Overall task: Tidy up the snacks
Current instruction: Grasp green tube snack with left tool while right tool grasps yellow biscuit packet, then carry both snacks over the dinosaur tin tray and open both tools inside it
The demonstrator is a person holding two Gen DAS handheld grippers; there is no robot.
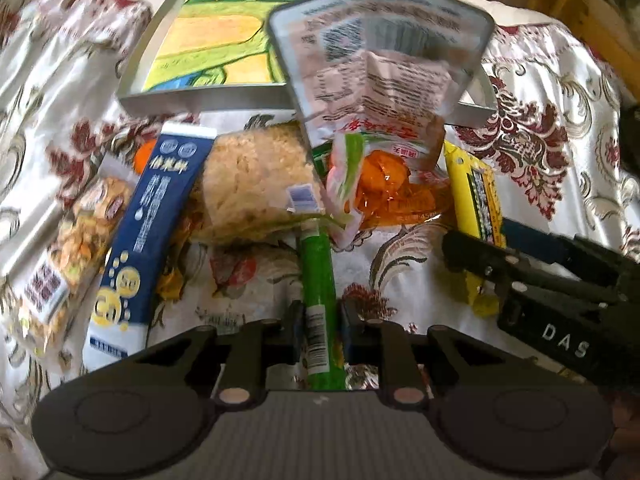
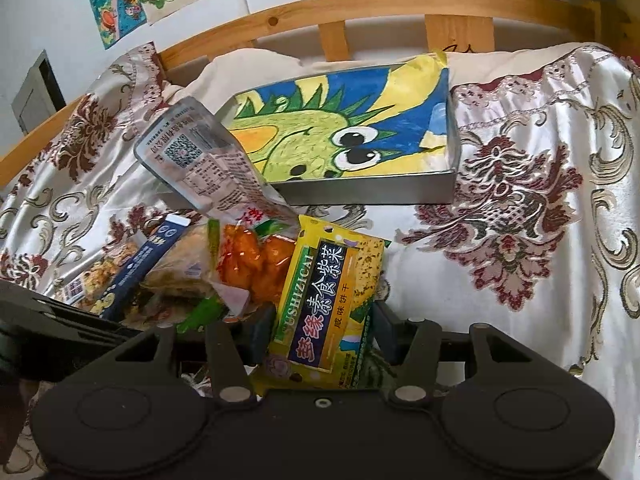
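Note:
My left gripper (image 1: 322, 332) is shut on the green sealed edge (image 1: 318, 280) of a snack bag with orange pieces (image 1: 384, 192). The bag's silver printed back (image 1: 380, 48) stands up in front of the tray; it also shows in the right wrist view as the snack bag (image 2: 208, 164). My right gripper (image 2: 324, 328) is shut on a yellow cracker pack (image 2: 324, 296), its pads against both long edges. From the left wrist view, the right gripper (image 1: 486, 240) comes in from the right with the yellow pack (image 1: 476, 196). A metal tray (image 2: 448, 188) lined with a dragon drawing lies behind the pile.
A blue carton (image 1: 152, 216), a rice cake pack (image 1: 256, 188) and a mixed snack pack (image 1: 80, 236) lie left of the held bag on a flowered cloth (image 2: 520, 208). A wooden rail (image 2: 360, 4) runs behind the tray. Drawings hang on the wall.

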